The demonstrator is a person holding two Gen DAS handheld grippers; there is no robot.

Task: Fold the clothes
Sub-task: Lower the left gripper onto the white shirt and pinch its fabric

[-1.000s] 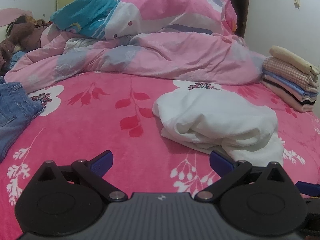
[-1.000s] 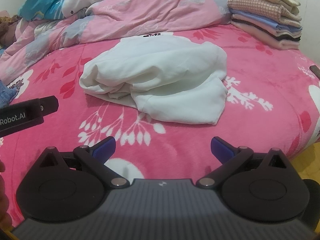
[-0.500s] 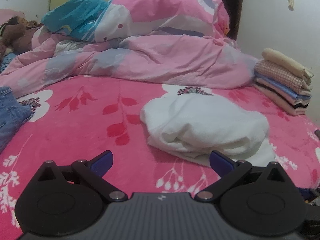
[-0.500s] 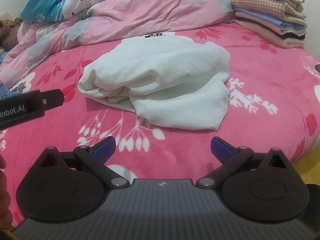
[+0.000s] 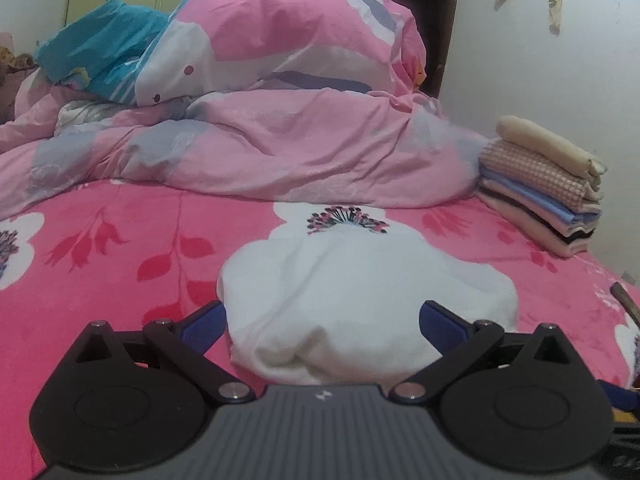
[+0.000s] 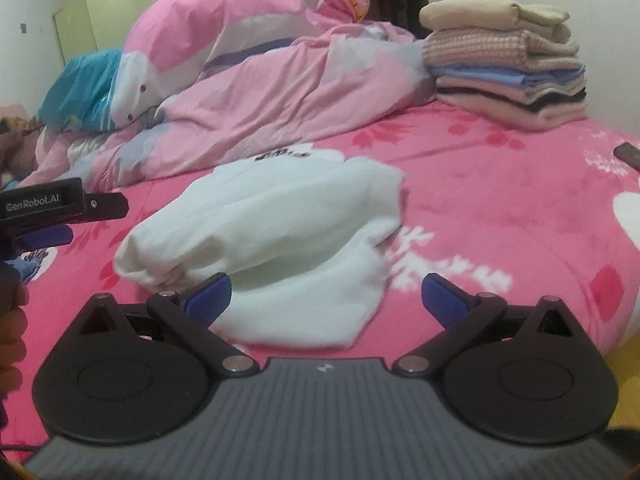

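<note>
A white garment (image 5: 360,292) lies loosely folded on the pink flowered bedspread (image 5: 120,272). My left gripper (image 5: 322,322) is open, low over the bed, with the garment's near edge between its blue fingertips. In the right wrist view the same white garment (image 6: 272,232) lies ahead and to the left. My right gripper (image 6: 326,296) is open, its left fingertip over the garment's near flap and its right one over bare bedspread. The left gripper's black body (image 6: 60,208) shows at the left edge of that view. Neither gripper holds anything.
A stack of folded clothes (image 5: 548,188) (image 6: 508,68) stands at the bed's far right by the wall. A rumpled pink duvet (image 5: 260,120) and a blue pillow (image 5: 104,52) fill the back. A dark flat object (image 6: 628,154) lies near the right edge. A hand (image 6: 12,320) holds the left gripper.
Both grippers have come down and closer to the white garment, which now lies between their open fingertips. The left gripper has swung right; the jeans have left its view.
</note>
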